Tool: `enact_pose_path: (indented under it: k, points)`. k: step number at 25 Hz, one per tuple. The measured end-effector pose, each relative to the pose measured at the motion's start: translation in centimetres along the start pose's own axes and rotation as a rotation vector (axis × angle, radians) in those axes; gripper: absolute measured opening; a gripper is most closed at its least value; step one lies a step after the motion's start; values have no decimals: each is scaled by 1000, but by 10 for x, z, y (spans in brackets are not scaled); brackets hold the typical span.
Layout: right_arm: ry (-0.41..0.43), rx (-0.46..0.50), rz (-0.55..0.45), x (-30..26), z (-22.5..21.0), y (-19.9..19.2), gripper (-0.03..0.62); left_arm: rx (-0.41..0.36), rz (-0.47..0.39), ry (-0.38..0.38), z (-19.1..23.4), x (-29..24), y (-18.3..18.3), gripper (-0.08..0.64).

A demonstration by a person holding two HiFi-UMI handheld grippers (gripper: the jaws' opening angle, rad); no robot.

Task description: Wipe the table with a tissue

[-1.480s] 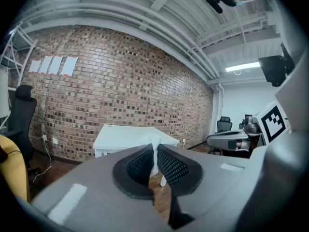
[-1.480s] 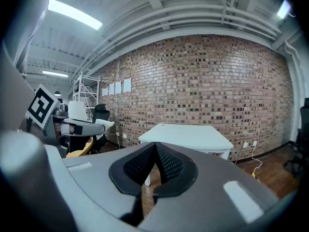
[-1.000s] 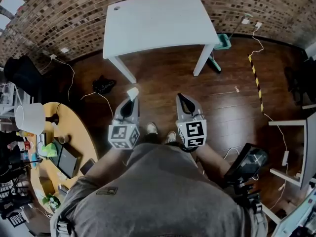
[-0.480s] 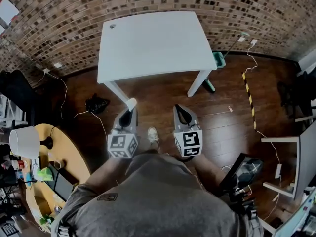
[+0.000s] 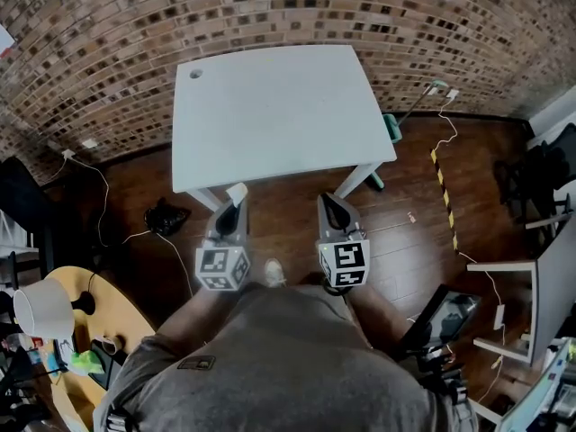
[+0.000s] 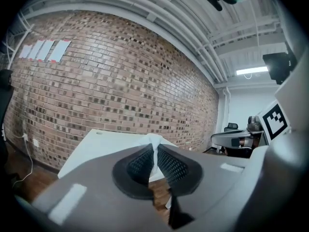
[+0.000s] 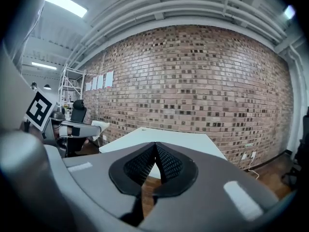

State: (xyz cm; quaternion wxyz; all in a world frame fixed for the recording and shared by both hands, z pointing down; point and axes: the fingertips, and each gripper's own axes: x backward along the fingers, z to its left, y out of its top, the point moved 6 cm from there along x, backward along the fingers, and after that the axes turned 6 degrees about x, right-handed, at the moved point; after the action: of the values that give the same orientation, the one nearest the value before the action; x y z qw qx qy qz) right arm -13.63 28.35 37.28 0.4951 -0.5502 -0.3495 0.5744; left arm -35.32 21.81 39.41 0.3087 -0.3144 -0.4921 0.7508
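A: State of the left gripper [image 6: 155,150]?
B: Fingers pressed together on the tissue [image 6: 154,140]. A thin white strip runs down between the pads and a small tuft sticks out past the tips. In the head view it's a small white flag at that gripper's tip, just left of frame centre.
A: And the right gripper [image 7: 155,148]?
B: Fingers pressed together, nothing between them.
A: Where's the white table [image 5: 279,106]?
B: Upper centre of the head view, far side against the brick wall [image 5: 270,7]. There's a small round hole [image 5: 195,74] near its upper-left corner. Both grippers sit just below its near edge in frame, tips pointing at it, over the dark wood floor [image 5: 405,196]. The tissue is apart from the tabletop. In the left gripper view the top lies beyond the fingers.
A: How are the grippers laid out?
B: Side by side and roughly parallel, one either side of frame centre, marker cubes on the person's side. The grey shirt [image 5: 279,358] fills the bottom of the frame, with a shoe [image 5: 273,273] showing between the cubes.
A: Anything else around?
B: A round wooden table [image 5: 121,306] at lower left with a white lamp [image 5: 40,311] on it. Black-and-yellow striped tape [image 5: 443,196] on the floor at right.
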Motion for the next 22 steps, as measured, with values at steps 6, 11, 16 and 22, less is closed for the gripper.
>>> enact_pose_path:
  k: [6, 11, 16, 22]
  points:
    - [-10, 2, 10, -33, -10, 8, 14, 12, 0, 6, 21, -29, 10, 21]
    - [5, -2, 3, -65, -28, 12, 14, 13, 8, 30, 29, -60, 15, 21]
    - [41, -20, -2, -105, -60, 13, 14, 3, 21, 83, 34, -101, 19, 21]
    - [122, -34, 2, -164, -107, 14, 14, 6, 52, 178, 34, -154, 26, 21]
